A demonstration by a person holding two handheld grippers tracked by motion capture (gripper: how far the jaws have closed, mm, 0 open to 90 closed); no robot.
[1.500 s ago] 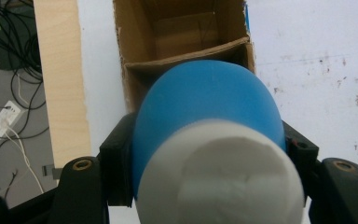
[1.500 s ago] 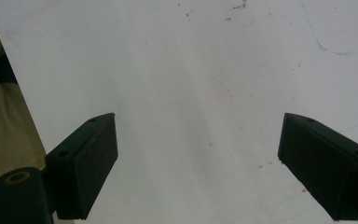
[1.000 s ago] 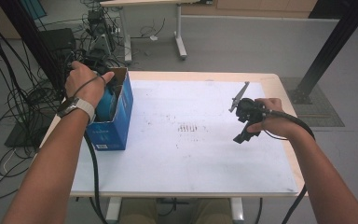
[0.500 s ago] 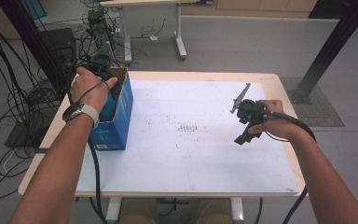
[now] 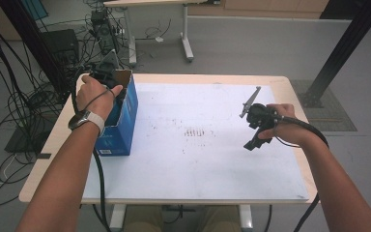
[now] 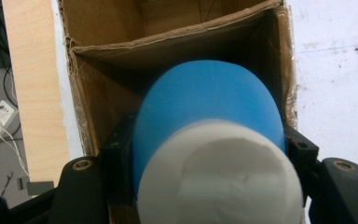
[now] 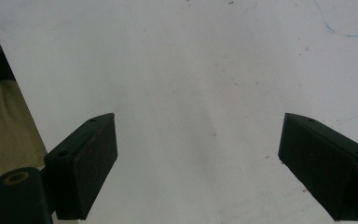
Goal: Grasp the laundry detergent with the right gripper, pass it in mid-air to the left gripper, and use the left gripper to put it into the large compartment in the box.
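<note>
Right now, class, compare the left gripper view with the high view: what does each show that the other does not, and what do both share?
Left gripper view: a blue object with a white end clamped between the left gripper's jaws, over the brown cardboard inside of the box.

High view: the right gripper held above the white table cover, the person's left hand and a wristwatch, and the box's blue outside.

Both: the open box at the table's left edge and the white cover beside it.

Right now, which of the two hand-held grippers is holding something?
The left hand-held gripper, over the open cardboard box, grips a blue and white object. The right hand-held gripper is open above the white tabletop.
</note>
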